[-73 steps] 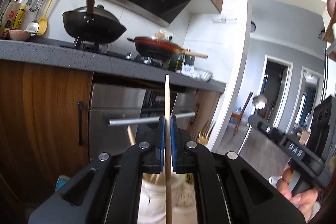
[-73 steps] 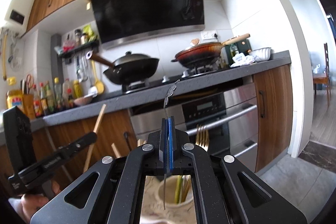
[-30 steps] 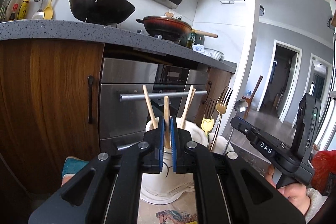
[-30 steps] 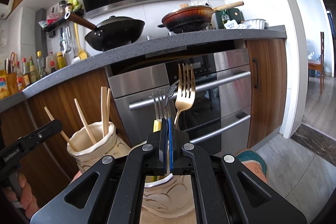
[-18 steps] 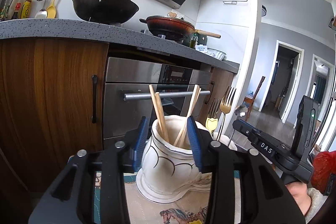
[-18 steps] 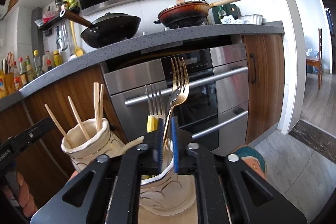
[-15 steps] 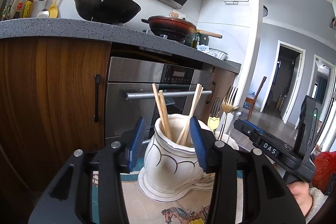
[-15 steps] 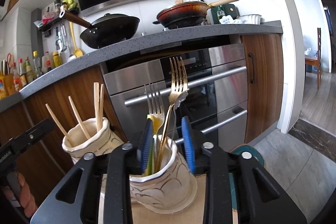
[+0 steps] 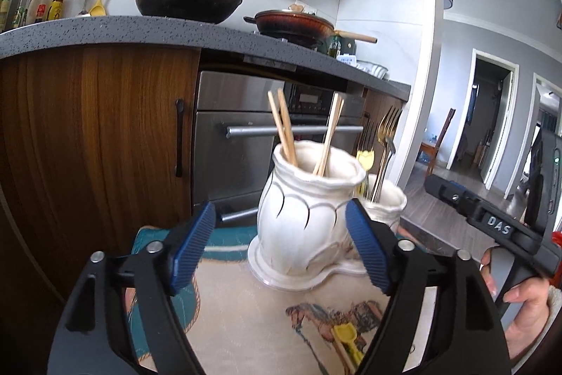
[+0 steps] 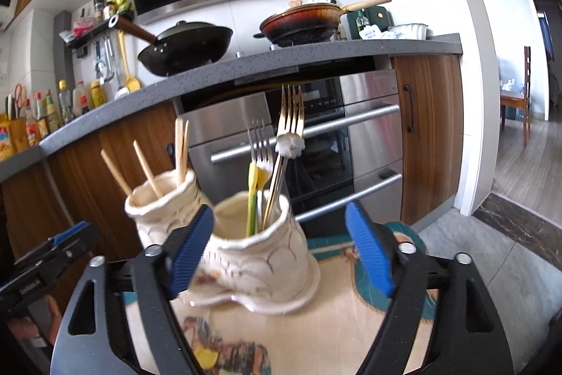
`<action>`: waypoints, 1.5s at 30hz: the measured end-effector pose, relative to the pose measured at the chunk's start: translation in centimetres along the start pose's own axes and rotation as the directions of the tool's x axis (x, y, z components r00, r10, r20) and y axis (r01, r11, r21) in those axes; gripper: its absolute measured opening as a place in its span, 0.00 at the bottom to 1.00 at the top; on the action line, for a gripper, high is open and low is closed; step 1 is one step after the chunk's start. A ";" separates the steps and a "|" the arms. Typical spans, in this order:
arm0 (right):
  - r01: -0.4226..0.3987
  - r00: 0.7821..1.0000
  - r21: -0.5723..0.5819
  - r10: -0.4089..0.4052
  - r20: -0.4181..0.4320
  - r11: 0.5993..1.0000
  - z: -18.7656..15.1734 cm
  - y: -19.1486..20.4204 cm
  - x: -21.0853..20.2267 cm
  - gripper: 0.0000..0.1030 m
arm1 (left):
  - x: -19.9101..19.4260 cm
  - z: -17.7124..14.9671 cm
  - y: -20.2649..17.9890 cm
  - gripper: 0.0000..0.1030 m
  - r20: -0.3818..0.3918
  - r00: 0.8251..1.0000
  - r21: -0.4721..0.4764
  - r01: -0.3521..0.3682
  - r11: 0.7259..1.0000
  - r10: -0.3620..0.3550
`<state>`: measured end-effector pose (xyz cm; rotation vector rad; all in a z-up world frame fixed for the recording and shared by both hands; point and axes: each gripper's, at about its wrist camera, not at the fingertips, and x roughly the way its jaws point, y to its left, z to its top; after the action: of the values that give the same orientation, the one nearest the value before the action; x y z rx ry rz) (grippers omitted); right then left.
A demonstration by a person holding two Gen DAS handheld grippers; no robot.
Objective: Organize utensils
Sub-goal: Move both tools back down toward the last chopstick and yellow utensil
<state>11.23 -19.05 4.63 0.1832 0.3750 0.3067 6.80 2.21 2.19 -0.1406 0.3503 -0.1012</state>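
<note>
Two joined white ceramic holders stand on a patterned mat. The left holder point(image 9: 305, 217) holds several wooden chopsticks point(image 9: 286, 132). The right holder point(image 10: 256, 255) holds forks point(image 10: 289, 118) and yellow-handled utensils point(image 10: 253, 195); it also shows in the left wrist view point(image 9: 384, 199). My left gripper point(image 9: 281, 245) is open and empty, its fingers either side of the chopstick holder, a little in front of it. My right gripper point(image 10: 277, 248) is open and empty in front of the fork holder. A yellow-handled utensil point(image 9: 346, 340) lies on the mat.
The mat point(image 9: 246, 322) lies on a low surface in front of wooden cabinets point(image 9: 98, 136) and a steel oven point(image 10: 351, 143). A grey counter point(image 9: 140, 30) above carries a wok and a pan. My right gripper's body point(image 9: 491, 227) is at the right.
Both grippers came down, let go a chopstick and a fork into the holders, opened wide and drew back a little.
</note>
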 end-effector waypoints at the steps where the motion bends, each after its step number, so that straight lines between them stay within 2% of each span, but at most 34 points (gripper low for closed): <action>1: 0.004 1.000 -0.008 -0.004 -0.010 1.000 -0.3 0.0 -0.3 0.80 | -0.1 -0.4 0.1 0.80 -0.010 1.000 0.004 -0.007 1.000 0.007; 3: 0.018 0.999 -0.021 -0.019 -0.034 1.000 -1.2 0.0 -0.9 0.85 | -0.4 -1.0 0.3 0.84 -0.028 0.999 0.005 -0.019 1.000 0.019; 8: 0.016 0.992 -0.029 -0.020 -0.126 0.999 -3.2 -0.3 -1.7 0.86 | -0.6 -2.9 1.0 0.88 -0.113 0.993 -0.024 -0.020 1.000 0.017; 12: -0.022 0.978 -0.040 0.013 -0.210 0.999 -5.1 0.2 -2.1 0.86 | -0.6 -4.5 1.0 0.88 -0.179 0.984 -0.012 -0.022 1.000 0.020; 17: -0.054 0.953 -0.069 0.030 -0.302 0.996 -7.0 1.3 -1.6 0.86 | -0.8 -5.7 1.4 0.89 -0.243 0.970 -0.031 -0.025 0.999 0.016; 23: -0.106 0.909 -0.071 0.067 -0.411 0.992 -8.8 2.6 0.0 0.86 | -0.2 -6.5 2.5 0.90 -0.294 0.956 -0.080 -0.005 0.997 -0.019; 25: -0.136 0.887 -0.061 0.095 -0.452 0.989 -9.3 3.2 0.5 0.85 | 0.0 -6.6 2.8 0.90 -0.307 0.951 -0.098 0.003 0.995 -0.033; 28: -0.188 0.851 -0.049 0.138 -0.506 0.981 -10.2 4.4 1.0 0.75 | 0.4 -6.7 2.9 0.90 -0.325 0.945 -0.108 0.009 0.994 -0.044; 30: -0.205 0.835 -0.050 0.149 -0.529 0.977 -10.7 5.0 1.2 0.60 | 0.5 -6.8 2.8 0.90 -0.328 0.943 -0.104 0.017 0.994 -0.051; 35: -0.249 0.807 -0.043 0.183 -0.562 0.967 -11.4 6.3 1.2 0.42 | 0.5 -6.8 2.4 0.90 -0.330 0.943 -0.093 0.023 0.995 -0.053; 39: -0.252 0.805 -0.072 0.168 -0.569 0.965 -11.6 6.9 1.1 0.23 | 0.5 -6.9 2.4 0.90 -0.332 0.942 -0.094 0.023 0.995 -0.053; 45: -0.220 0.813 -0.072 0.142 -0.565 0.973 -10.9 5.6 0.9 0.15 | 0.7 -7.0 2.0 0.90 -0.343 0.938 -0.082 0.028 0.996 -0.055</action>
<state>6.30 -12.23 -4.37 -0.0106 0.9213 0.5782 5.19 3.26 -4.82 -0.2067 0.7027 -0.1550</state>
